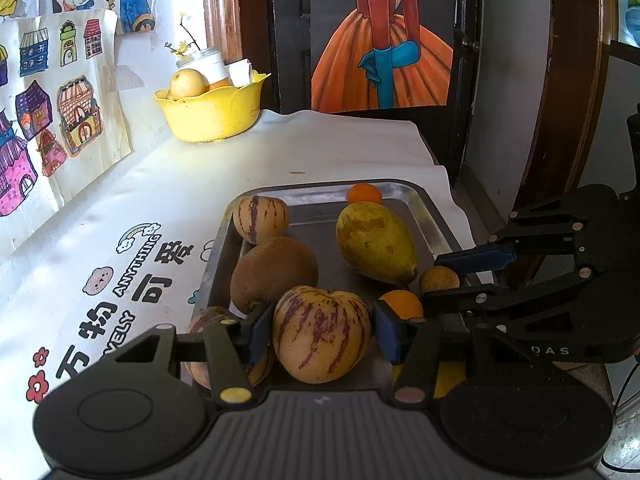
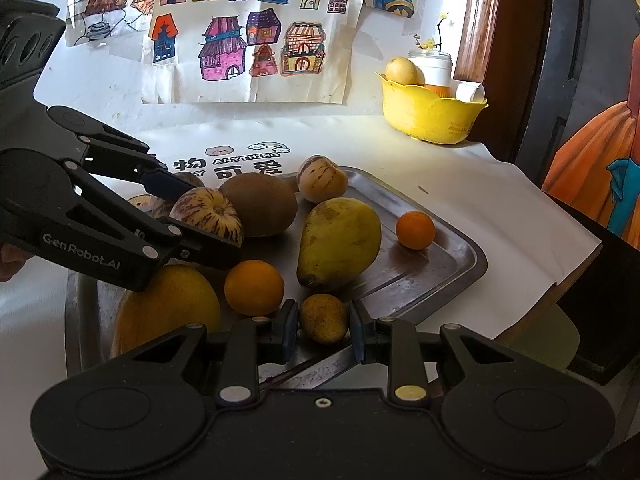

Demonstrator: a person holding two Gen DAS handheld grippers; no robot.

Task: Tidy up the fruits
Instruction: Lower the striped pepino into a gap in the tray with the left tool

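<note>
A metal tray holds several fruits. My left gripper straddles a purple-striped yellow melon, with the blue pads at its sides. My right gripper straddles a small speckled yellow-brown fruit at the tray's near edge; the pads stand just off it. Also on the tray: a mango, a brown kiwi, two oranges, another striped melon.
A yellow bowl with a pale fruit and jars stands at the table's back by the wall. A white printed cloth covers the table. Children's drawings hang on the wall. A large yellow fruit lies at the tray's near left.
</note>
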